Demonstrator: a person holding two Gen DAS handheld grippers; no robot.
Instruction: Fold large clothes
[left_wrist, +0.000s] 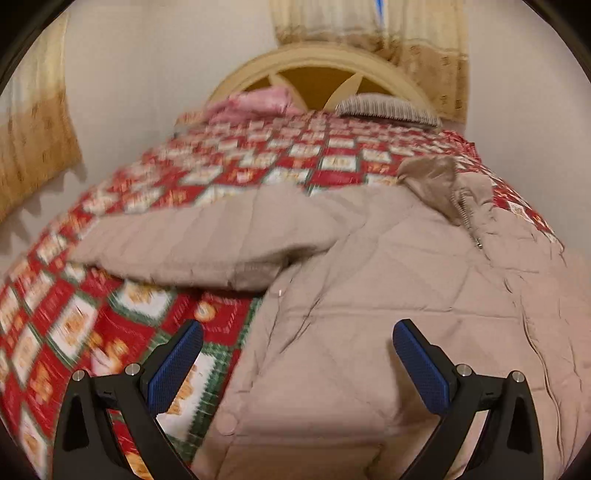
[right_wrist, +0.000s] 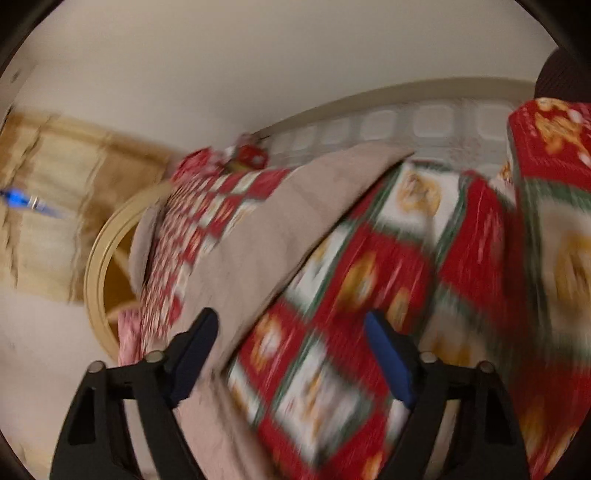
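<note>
1. Bedspread (left_wrist: 122, 325), red-and-white check, fills the left of the left wrist view; a curtain (left_wrist: 33, 147) hangs at far left.
2. Left gripper (left_wrist: 297, 363) at bottom centre: jaws spread wide, holding nothing, over the jacket's edge.
3. Beige quilted jacket (left_wrist: 388, 280) lies flat across centre and right, one sleeve (left_wrist: 192, 243) folded leftward (zipper collar at upper right).
4. Right gripper (right_wrist: 291, 362) in the blurred right wrist view: jaws apart, empty, with the jacket's edge and bedspread beyond.

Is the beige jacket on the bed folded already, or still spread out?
Mostly spread: the jacket lies flat on the blanket, with only one sleeve laid out sideways.
</note>
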